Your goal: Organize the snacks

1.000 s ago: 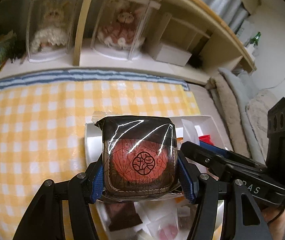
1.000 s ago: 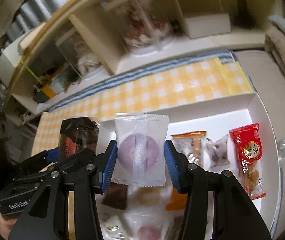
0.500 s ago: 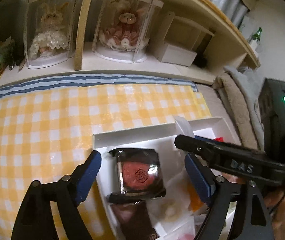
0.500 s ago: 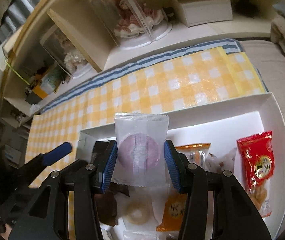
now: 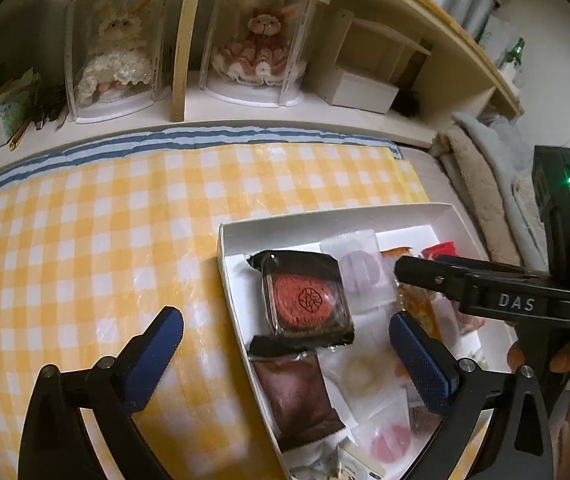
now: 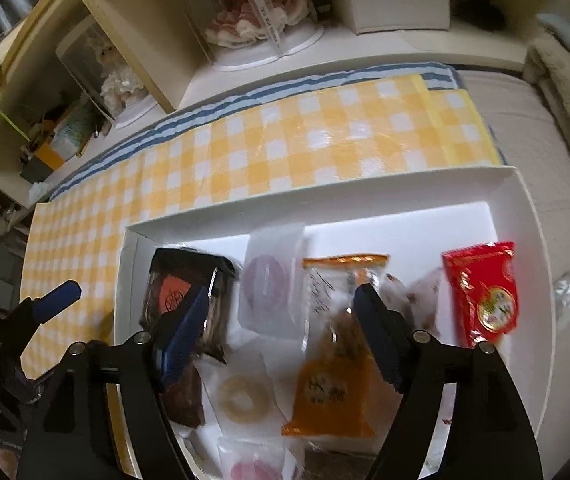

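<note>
A white snack box (image 5: pixel 227 280) (image 6: pixel 365 204) lies on the yellow checked cloth. In it lie a dark packet with a red cake (image 5: pixel 305 298) (image 6: pixel 183 288), a clear packet with a purple round (image 5: pixel 359 272) (image 6: pixel 271 280), an orange packet (image 6: pixel 337 380), a red packet (image 6: pixel 483 292), a brown packet (image 5: pixel 293 392) and several pale wrapped sweets. My left gripper (image 5: pixel 285 356) is open and empty above the dark packet. My right gripper (image 6: pixel 281 336) is open and empty above the purple packet; it also shows in the left wrist view (image 5: pixel 485 284).
A wooden shelf unit at the back holds two dolls in clear cases (image 5: pixel 117 56) (image 5: pixel 261 44) and a white box (image 5: pixel 359 90). Grey and beige blankets (image 5: pixel 481 168) lie to the right. The yellow checked cloth (image 5: pixel 85 240) stretches left of the box.
Both grippers opened. The dark red-cake packet left my left gripper and lies in the box. The purple packet left my right gripper and lies beside it.
</note>
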The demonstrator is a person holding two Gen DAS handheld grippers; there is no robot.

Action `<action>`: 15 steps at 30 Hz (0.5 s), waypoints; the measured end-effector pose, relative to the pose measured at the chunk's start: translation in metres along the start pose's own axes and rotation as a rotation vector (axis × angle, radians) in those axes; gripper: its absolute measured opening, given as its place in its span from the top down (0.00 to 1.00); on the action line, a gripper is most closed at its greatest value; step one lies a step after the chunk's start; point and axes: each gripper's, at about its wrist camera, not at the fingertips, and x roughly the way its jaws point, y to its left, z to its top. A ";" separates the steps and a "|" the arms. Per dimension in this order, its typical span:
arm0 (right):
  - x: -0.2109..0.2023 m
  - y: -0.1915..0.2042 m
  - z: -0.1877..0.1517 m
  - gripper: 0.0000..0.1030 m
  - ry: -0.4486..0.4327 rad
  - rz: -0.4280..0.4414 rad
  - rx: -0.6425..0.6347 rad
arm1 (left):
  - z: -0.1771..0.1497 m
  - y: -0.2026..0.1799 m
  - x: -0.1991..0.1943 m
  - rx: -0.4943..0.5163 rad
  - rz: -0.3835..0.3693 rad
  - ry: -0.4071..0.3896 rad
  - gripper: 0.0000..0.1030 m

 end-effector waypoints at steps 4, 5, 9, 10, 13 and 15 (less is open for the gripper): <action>-0.017 -0.002 -0.006 0.11 -0.023 -0.022 -0.015 | -0.004 -0.005 -0.016 0.009 0.014 -0.005 0.00; -0.020 -0.002 -0.007 0.05 -0.030 -0.023 -0.018 | -0.005 -0.006 -0.022 0.012 0.018 -0.010 0.00; -0.044 0.000 -0.014 0.00 -0.060 -0.024 -0.039 | -0.010 -0.013 -0.046 0.021 0.021 -0.032 0.00; -0.048 0.002 -0.015 0.00 -0.066 -0.025 -0.044 | -0.011 -0.015 -0.052 0.020 0.019 -0.035 0.00; -0.068 0.007 -0.021 0.00 -0.094 -0.021 -0.058 | -0.016 -0.021 -0.072 0.022 0.020 -0.055 0.00; -0.083 0.011 -0.026 0.00 -0.117 -0.015 -0.066 | -0.018 -0.025 -0.086 0.025 0.014 -0.063 0.00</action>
